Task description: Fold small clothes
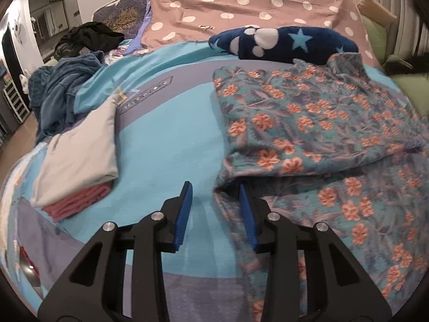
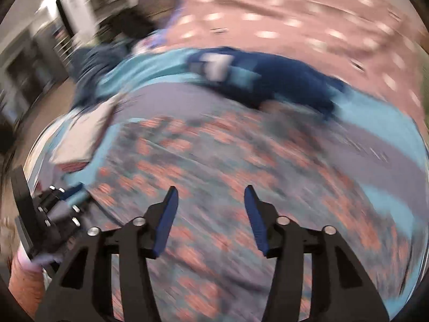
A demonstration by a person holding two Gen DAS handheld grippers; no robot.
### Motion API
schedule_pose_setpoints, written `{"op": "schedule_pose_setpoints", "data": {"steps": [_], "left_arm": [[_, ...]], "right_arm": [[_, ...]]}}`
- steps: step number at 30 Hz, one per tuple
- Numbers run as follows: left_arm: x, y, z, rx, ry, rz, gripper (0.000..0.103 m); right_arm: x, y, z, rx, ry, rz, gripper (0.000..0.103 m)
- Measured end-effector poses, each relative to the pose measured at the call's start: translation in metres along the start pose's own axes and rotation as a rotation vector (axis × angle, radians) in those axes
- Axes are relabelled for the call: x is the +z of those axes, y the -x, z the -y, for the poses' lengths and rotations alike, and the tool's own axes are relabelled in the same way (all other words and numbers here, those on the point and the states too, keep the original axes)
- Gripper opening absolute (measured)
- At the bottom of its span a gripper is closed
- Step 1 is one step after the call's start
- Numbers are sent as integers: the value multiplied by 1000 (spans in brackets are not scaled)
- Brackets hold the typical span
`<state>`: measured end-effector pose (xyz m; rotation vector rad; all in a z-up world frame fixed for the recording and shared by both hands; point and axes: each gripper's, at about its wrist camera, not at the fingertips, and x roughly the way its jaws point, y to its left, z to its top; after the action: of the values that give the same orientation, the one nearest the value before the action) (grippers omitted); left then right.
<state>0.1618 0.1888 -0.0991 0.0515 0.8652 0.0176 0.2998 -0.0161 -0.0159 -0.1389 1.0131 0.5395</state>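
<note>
A teal garment with orange flowers (image 1: pixel 316 123) lies partly folded on the blue bedspread (image 1: pixel 166 139), its upper layer doubled over the lower one. My left gripper (image 1: pixel 215 187) is open at the garment's left front corner, its right finger touching the folded edge. In the blurred right wrist view the same floral garment (image 2: pixel 203 166) fills the middle, and my right gripper (image 2: pixel 210 191) is open above it, holding nothing. The left gripper (image 2: pixel 61 204) shows at the lower left of that view.
A folded stack, grey on pink (image 1: pixel 77 161), lies to the left. A navy star-print fleece (image 1: pixel 284 43) lies behind the floral garment. Dark blue clothes (image 1: pixel 59 91) and black clothes (image 1: pixel 91 37) are heaped at the far left. A pink dotted sheet (image 1: pixel 241 8) covers the back.
</note>
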Motion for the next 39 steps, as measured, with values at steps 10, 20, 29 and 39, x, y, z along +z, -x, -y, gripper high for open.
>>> {"op": "schedule_pose_setpoints", "data": {"steps": [10,20,29,39], "left_arm": [[-6,-9,-4,-24,49,-6,44],[-8,-8,-10,-9,78,7,29],[-13,-6,-34,-63,188,5,30],[-24,23,-71,-166,346,61,28]], "right_arm": [[96,-125,-108,79,226,-179,53],[114,-174,-145,74,250,-190,2],[102,-142,-99,25,127,-89,27],[-86,-6,56,-7,-103,-38,34]]}}
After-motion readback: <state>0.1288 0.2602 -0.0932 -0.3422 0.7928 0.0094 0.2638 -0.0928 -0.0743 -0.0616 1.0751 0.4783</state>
